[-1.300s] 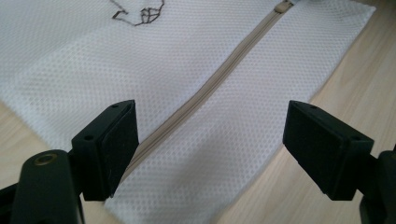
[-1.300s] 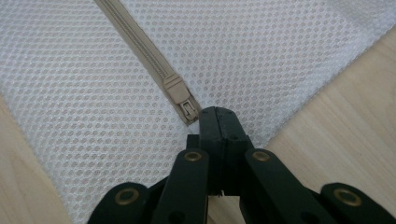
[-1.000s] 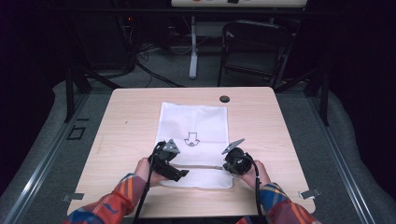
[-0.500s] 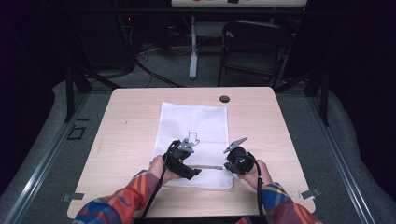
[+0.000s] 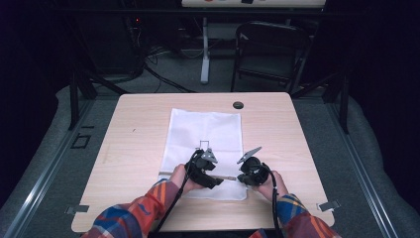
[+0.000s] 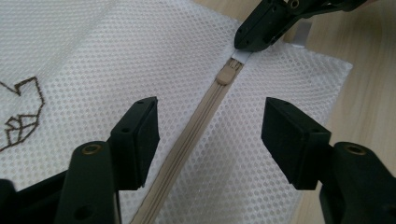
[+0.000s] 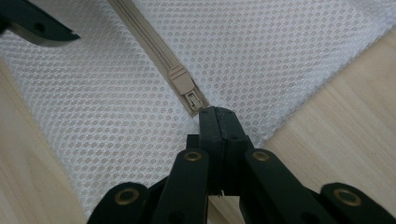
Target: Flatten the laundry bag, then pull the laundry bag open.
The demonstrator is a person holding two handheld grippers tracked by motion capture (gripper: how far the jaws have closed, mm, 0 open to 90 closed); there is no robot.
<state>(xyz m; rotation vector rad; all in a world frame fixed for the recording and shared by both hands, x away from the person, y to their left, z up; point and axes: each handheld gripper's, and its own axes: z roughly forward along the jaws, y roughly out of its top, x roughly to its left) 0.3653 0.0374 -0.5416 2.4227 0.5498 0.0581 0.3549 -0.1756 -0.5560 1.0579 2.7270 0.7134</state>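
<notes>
White mesh makes up the laundry bag (image 5: 205, 144), which lies flat on the wooden table (image 5: 133, 148), its long axis running from twelve o'clock to six o'clock in the high view. A beige zipper (image 6: 194, 130) crosses the bag close to its six o'clock edge, and a small line drawing (image 6: 21, 114) is printed on the mesh nearer the middle.

The right gripper (image 5: 247, 173) sits at about five o'clock on the bag, beside its right edge. In the right gripper view its jaws are clenched together at the end of the zipper, right at the small metal pull tab (image 7: 194, 99) below the beige slider (image 7: 180, 79); whether the tab's tip is pinched between the pads I cannot tell, though the tips meet it.

The left gripper (image 5: 210, 176) lies at about six o'clock on the bag, pointing toward the right one. Its jaws have just been closing, yet they stand apart, one on each side of the zipper track, pressing on nothing. In the left gripper view the slider lies at one o'clock ahead of them, with the right gripper's black tip (image 6: 261, 32) just beyond it.
</notes>
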